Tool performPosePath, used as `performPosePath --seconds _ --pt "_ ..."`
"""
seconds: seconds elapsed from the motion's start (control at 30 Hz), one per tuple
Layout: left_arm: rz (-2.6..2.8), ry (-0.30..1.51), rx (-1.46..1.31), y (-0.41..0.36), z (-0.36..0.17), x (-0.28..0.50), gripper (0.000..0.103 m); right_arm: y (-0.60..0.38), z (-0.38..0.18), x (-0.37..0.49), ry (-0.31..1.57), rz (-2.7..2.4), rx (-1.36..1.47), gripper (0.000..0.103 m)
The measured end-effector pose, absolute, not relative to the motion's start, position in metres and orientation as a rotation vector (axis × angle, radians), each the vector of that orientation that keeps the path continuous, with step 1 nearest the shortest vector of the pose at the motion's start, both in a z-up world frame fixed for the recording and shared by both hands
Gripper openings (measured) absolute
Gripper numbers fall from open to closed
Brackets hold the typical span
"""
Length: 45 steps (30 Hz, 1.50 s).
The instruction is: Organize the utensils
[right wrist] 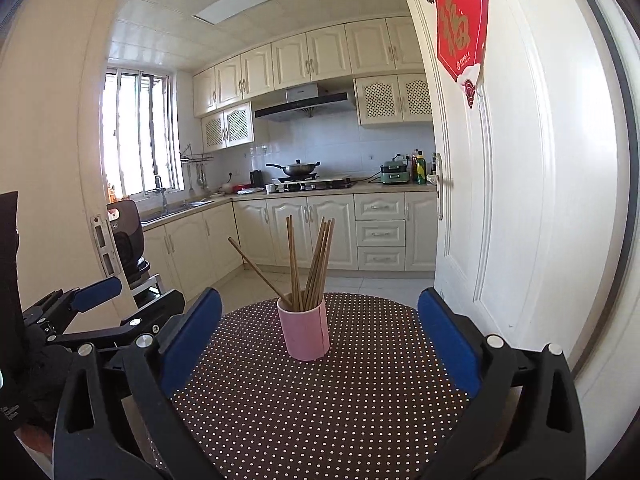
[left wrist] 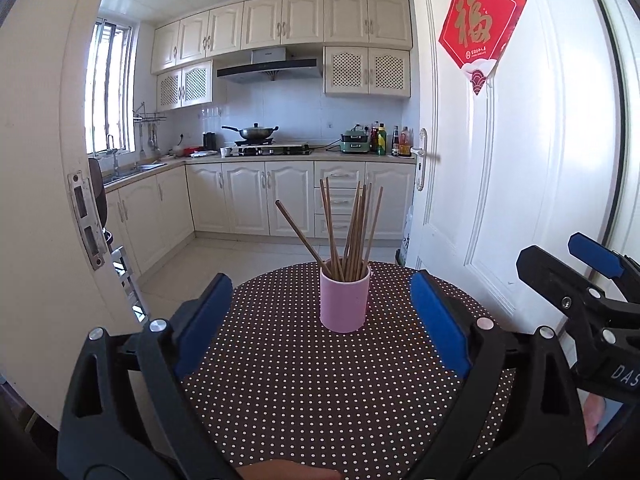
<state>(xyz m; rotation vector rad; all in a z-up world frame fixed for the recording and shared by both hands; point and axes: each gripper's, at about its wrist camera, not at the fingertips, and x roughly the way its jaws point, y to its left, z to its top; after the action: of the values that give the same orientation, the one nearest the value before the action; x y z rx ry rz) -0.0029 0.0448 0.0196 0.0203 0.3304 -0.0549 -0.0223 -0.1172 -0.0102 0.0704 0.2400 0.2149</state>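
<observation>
Both the left tongs [left wrist: 320,320] and right tongs [right wrist: 320,340] gape apart, empty. The pink cup [left wrist: 345,298] of chopsticks [left wrist: 352,232] stands near the bench's [left wrist: 300,380] far edge. The door's red poster [left wrist: 482,28] reads "福".

A cup [left wrist: 345,299] stood upright on the table [left wrist: 312,392], chopsticks [left wrist: 352,232] standing in it (one leaning left). Behind the table lay the kitchen counter [left wrist: 280,157]; a door [left wrist: 520,160] stood to the right.

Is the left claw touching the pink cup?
Apart. The left wrist view shows dotted tablecloth between the open left gripper and the pink cup.
</observation>
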Motion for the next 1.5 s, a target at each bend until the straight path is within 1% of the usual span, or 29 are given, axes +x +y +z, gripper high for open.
performPosePath --seconds 1.5 --pt "-0.023 0.346 0.023 0.038 0.02 -0.004 0.09 -0.128 -0.018 -0.016 0.285 0.218 0.121 0.095"
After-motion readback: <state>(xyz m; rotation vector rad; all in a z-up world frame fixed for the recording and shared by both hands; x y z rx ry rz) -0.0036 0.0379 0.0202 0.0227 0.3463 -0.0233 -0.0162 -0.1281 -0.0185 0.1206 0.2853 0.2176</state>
